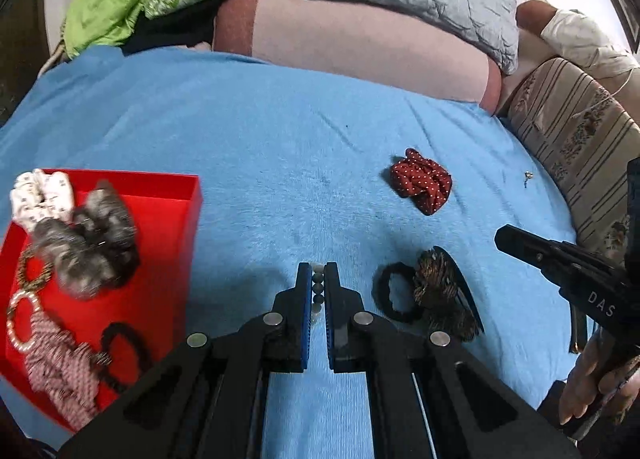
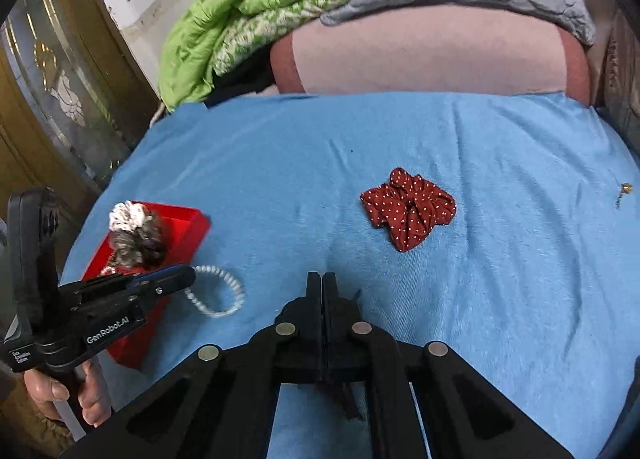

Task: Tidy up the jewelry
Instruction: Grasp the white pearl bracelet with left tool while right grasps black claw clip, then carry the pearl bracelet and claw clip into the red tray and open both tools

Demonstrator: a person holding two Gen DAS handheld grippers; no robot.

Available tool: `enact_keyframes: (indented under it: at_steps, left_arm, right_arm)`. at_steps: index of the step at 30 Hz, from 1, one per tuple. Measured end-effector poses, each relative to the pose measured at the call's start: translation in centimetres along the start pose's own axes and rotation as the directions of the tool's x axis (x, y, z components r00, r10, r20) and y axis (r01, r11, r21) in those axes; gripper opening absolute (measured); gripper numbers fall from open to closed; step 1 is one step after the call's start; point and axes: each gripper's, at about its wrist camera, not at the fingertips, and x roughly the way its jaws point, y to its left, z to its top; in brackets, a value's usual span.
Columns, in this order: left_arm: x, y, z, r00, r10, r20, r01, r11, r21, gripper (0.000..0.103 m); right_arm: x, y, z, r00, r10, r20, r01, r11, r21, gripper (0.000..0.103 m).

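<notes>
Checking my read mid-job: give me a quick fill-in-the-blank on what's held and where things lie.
The bead bracelet is pinched by the ___ gripper.
The dotted scrunchie lies on the ___ cloth.
The grey scrunchie sits in the ___ box.
Missing: left; blue; red.

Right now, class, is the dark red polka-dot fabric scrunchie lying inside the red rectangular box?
No: the dark red polka-dot fabric scrunchie lies on the blue cloth, well apart from the red rectangular box.
</notes>
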Motion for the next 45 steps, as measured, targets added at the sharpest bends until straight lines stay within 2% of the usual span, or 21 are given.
enact_keyframes:
  at_steps: [4,5,6,7,8,10,14,17,19,20,28,32,38,41,45]
  left_arm:
    - [-0.8,1.0,-0.7,1.0,0.012,-0.011,-0.012,1.0,-0.022,0.005]
    - [-1.0,1.4,-1.1,1.0,0.003,-0.019,-0.003,0.999,-0.034,0.005]
    - [-1.3,1.8,-1.4,1.0,-0.006,-0.022,0.005,0.999,-0.042,0.005]
    - [-1.6,2.0,-1.7,1.0,-0.009,-0.021,0.008,0.999,-0.044,0.005]
    - [-1.9,2.1,-2.0,1.0,-0.008,-0.018,0.007,0.999,-0.042,0.005]
    - [-2.6,2.3,-2.5,1.0,-0.006,-0.014,0.006,0.999,-0.035,0.005]
    - [-3.7,2.3,-3.0,1.0,-0.01,-0.005,0.01,1.0,-0.026,0.005]
    - [-4.7,2.2,-3.2,1.0,-0.011,0.006,0.011,1.0,-0.015,0.005]
    - [-5.5,2.2,-3.2,1.0,-0.012,0.018,0.012,1.0,-0.006,0.005]
    - [-6.0,2.3,-3.3,1.0,-0.013,0.027,0.013,1.0,-0.001,0.005]
    - [-9.3,4.5,-3.7,0.997,-0.005,0.073,0.007,1.0,-0.031,0.005]
    - [-11.1,7.1,-3.9,0.993,0.045,0.111,-0.036,0.997,-0.074,0.005]
    - [-12.6,11.9,-2.9,0.981,0.13,0.141,-0.111,0.984,-0.136,0.005]
    - [-12.1,14.8,-1.7,0.979,0.158,0.126,-0.137,0.978,-0.159,0.005]
    - [-10.7,18.1,-0.4,0.979,0.174,0.107,-0.15,0.968,-0.199,0.005]
  right_arm:
    - [-0.2,-0.4,-1.2,0.998,-0.053,-0.016,0.053,0.998,0.02,0.006]
    - [0.1,-0.8,-1.6,0.998,-0.056,-0.034,0.057,0.998,0.033,0.021]
    - [0.2,-1.2,-2.1,0.997,-0.061,-0.046,0.063,0.997,0.047,0.051]
    - [0.2,-1.6,-2.7,0.997,-0.069,-0.042,0.071,0.996,0.056,0.064]
    - [0.1,-1.7,-3.1,0.997,-0.076,-0.033,0.078,0.995,0.06,0.071]
    - [0.5,-2.0,-3.9,0.996,-0.068,-0.052,0.072,0.995,0.066,0.071]
    - [2.3,-2.1,-4.3,0.993,-0.071,-0.089,0.076,0.995,0.059,0.057]
    - [4.0,-2.2,-4.4,0.992,-0.059,-0.111,0.067,0.996,0.067,0.057]
    - [4.3,-2.2,-4.4,0.993,0.002,-0.115,0.009,0.995,0.096,0.035]
    - [4.1,-1.9,-4.4,0.994,0.001,-0.111,0.01,0.995,0.099,0.033]
    - [0.0,0.4,-4.0,1.0,0.016,-0.021,-0.014,0.996,0.089,0.031]
    - [-1.7,2.4,-3.1,0.998,0.06,0.006,-0.061,0.995,0.073,0.031]
    - [-1.1,7.4,-1.7,0.987,0.157,-0.023,-0.157,0.987,0.02,0.031]
    - [0.3,10.4,-0.7,0.977,0.206,-0.058,-0.207,0.978,-0.006,0.031]
    - [2.7,14.8,0.5,0.967,0.233,-0.099,-0.239,0.969,-0.059,0.031]
